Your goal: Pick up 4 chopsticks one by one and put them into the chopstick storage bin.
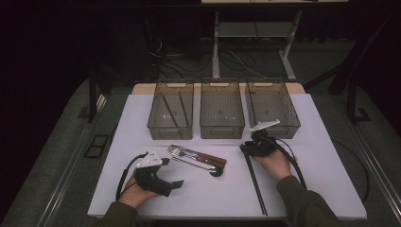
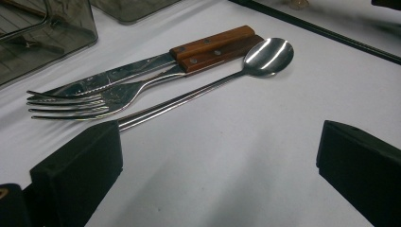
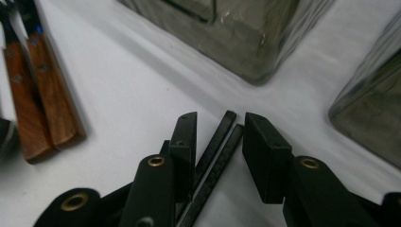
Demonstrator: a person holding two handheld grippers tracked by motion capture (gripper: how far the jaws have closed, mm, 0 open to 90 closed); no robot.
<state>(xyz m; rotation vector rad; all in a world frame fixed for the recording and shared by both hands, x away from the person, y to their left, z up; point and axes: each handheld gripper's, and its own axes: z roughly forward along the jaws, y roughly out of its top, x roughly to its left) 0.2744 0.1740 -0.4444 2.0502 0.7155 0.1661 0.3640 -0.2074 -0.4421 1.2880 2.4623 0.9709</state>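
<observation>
Black chopsticks (image 3: 215, 156) lie between the right gripper's (image 3: 220, 142) narrowly parted fingers (image 3: 265, 151), hand low beside the right-hand bin (image 1: 273, 108); left gripper (image 1: 163, 177) gapes wide.

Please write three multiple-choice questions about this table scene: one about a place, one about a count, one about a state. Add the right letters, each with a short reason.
1. Where do the black chopsticks on the table lie?
A. between the right gripper's jaws
B. in the middle bin
C. on the fork

2. How many clear bins stand at the far side of the table?
A. two
B. three
C. four

3. How are the left gripper's jaws?
A. shut on the spoon
B. shut on the knife
C. open

Answers:
1 A: the right gripper has a jaw on either side of them.
2 B: three bins stand in a row.
3 C: the left gripper has bare table between its jaws.
</observation>
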